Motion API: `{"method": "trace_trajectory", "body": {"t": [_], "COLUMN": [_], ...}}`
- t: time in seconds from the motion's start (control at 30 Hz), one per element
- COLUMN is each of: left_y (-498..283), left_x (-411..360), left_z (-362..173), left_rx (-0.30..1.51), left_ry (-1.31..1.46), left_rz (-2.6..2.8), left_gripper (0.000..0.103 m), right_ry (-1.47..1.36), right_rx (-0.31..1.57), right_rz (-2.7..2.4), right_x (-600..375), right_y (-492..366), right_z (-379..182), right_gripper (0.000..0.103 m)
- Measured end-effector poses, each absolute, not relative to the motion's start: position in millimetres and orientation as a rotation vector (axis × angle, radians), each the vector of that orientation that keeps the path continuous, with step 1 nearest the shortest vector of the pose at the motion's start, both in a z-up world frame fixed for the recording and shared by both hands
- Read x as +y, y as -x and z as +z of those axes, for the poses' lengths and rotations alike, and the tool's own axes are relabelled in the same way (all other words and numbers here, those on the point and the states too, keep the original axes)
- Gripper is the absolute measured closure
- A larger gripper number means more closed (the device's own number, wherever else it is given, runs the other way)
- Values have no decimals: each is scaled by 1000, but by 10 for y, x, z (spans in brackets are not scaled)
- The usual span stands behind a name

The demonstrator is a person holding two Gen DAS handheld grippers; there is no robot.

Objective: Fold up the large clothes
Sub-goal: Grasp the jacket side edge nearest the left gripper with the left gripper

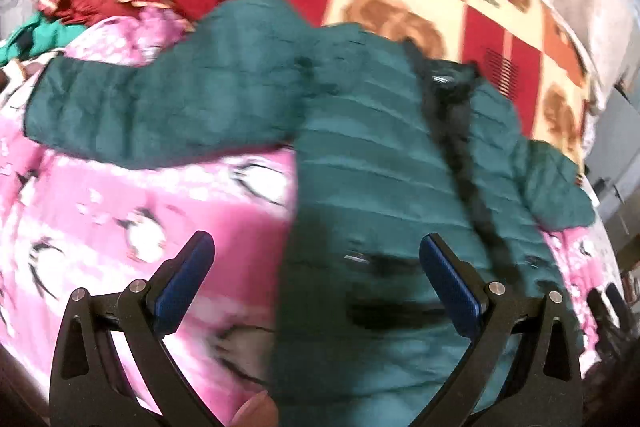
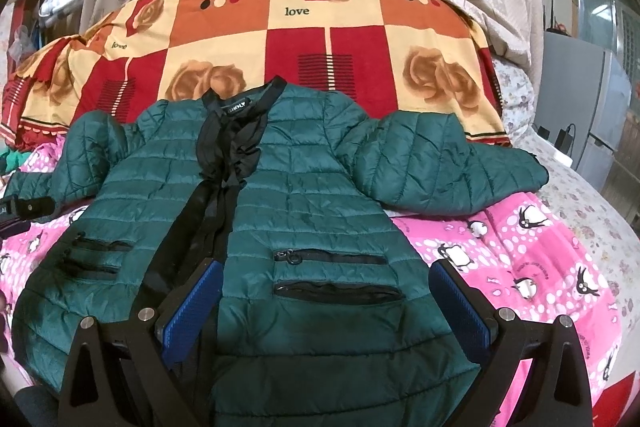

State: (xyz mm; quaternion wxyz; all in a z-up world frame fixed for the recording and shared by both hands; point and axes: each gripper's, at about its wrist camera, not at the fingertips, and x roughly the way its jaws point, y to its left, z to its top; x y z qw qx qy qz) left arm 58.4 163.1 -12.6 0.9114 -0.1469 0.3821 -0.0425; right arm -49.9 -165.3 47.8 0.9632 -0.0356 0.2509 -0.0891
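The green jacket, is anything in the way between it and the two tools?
Nothing visible is. The green jacket lies spread flat on the pink penguin blanket, front up. The right tool and the left tool are both open right over its lower part, with only air between.

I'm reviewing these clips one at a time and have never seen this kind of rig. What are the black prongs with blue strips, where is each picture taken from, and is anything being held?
There is no robot here. A person carries a two-finger gripper in each hand, and each gripper has a wide-angle camera looking forward along its fingers.

The blurred picture comes from the left gripper, the sharp one from the right gripper. The blue strips are the finger pads.

Both look down at a green quilted jacket, lying front up with sleeves spread on a pink penguin blanket. A red and orange checked quilt lies behind it.

Both grippers are open and hold nothing.
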Motion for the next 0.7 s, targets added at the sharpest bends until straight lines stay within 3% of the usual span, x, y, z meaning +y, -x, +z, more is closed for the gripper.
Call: {"method": "trace_trajectory", "body": {"t": [0.43,0.7], "left_y": [-806,-1079], "left_x": [4147,4262], "left_z": [-711,-883], "left_rx": [671,624], "left_ry": [765,876], "left_rz": [143,166], "left_gripper": [1,1], "right_ry": [76,88], "right_rx": [528,555], "right_rz": [-169,-164], "right_x": [-1620,-1584], "right_y": [469,402], "right_z": [456,422], "right_gripper": [1,1]}}
